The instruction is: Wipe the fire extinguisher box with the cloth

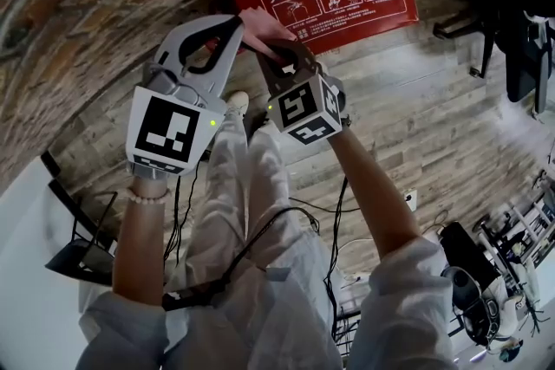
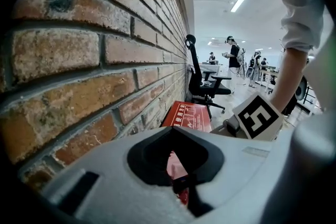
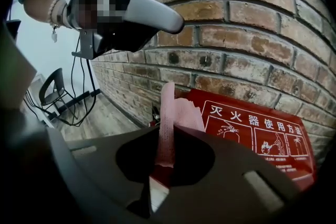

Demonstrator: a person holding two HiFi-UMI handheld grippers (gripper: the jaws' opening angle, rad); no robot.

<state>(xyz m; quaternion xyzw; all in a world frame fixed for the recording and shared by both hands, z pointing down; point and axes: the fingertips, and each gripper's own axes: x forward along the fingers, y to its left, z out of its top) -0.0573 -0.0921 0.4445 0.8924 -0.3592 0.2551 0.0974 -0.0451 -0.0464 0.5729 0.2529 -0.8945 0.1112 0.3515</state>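
1. The brick wall (image 1: 104, 4) runs ahead of both claws. The planked surface (image 1: 416, 126) lies below them at the wall's foot.
2. The red fire extinguisher box (image 3: 257, 139) sits on that surface against the wall, ahead of the right claw and a little to its right. White instruction pictures cover the face turned toward the claws.
3. The right claw (image 3: 167, 131) — the dark one — is clenched on the cloth, with the fabric pinched between its closed jaws.
4. The left claw (image 1: 240, 23), light grey, has its jaws drawn together. Pink and red show through the opening behind its tips, but nothing looks pinched there, so I judge it to be carrying nothing. From the right claw's camera it hangs above the right claw and apart from the cloth.
5. The pink cloth (image 3: 169, 105) stands out past the right claw's tips as a folded strip, in front of the box's near end. Whether it touches the box I cannot tell.
6. Progress, as a judgement:
   - Done: the cloth is gripped and has been brought to one end of the box.
   - The box shows no wiped streak or damp patch, so nothing marks any part as cleaned.
   - Left to do: press the fabric onto the red face and draw it along the length away from the right claw — practically the whole wipe.
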